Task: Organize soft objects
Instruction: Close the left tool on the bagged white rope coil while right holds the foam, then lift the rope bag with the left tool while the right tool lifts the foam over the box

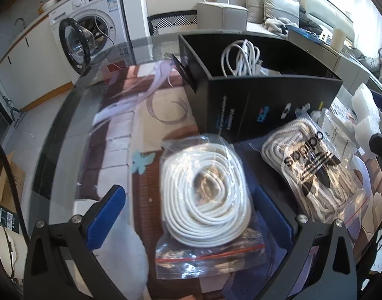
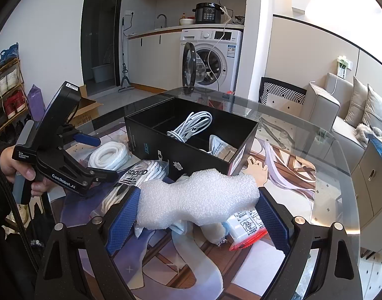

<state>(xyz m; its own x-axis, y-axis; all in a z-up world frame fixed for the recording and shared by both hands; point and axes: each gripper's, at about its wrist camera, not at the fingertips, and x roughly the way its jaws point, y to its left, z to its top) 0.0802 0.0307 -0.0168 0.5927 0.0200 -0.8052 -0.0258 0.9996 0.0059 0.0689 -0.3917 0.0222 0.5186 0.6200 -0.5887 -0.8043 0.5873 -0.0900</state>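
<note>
My left gripper (image 1: 188,215) is open above a clear bag of coiled white cord (image 1: 203,200) that lies on the table between its blue pads. It also shows in the right wrist view (image 2: 91,147), over the same coil (image 2: 108,155). My right gripper (image 2: 198,212) is shut on a white foam piece (image 2: 198,200) and holds it above the table in front of the black box (image 2: 191,150). The box (image 1: 263,105) holds a coiled white cable (image 1: 241,57) and a small packet (image 2: 221,147). A bag of laces with an adidas logo (image 1: 313,165) lies to the right of the cord bag.
The glass table (image 2: 328,175) covers a printed anime mat. Small packets (image 2: 246,225) lie under the foam. More white foam (image 1: 366,110) and papers sit at the right. A washing machine (image 2: 211,60), a sofa (image 2: 341,115) and a shoe rack (image 2: 6,87) stand beyond.
</note>
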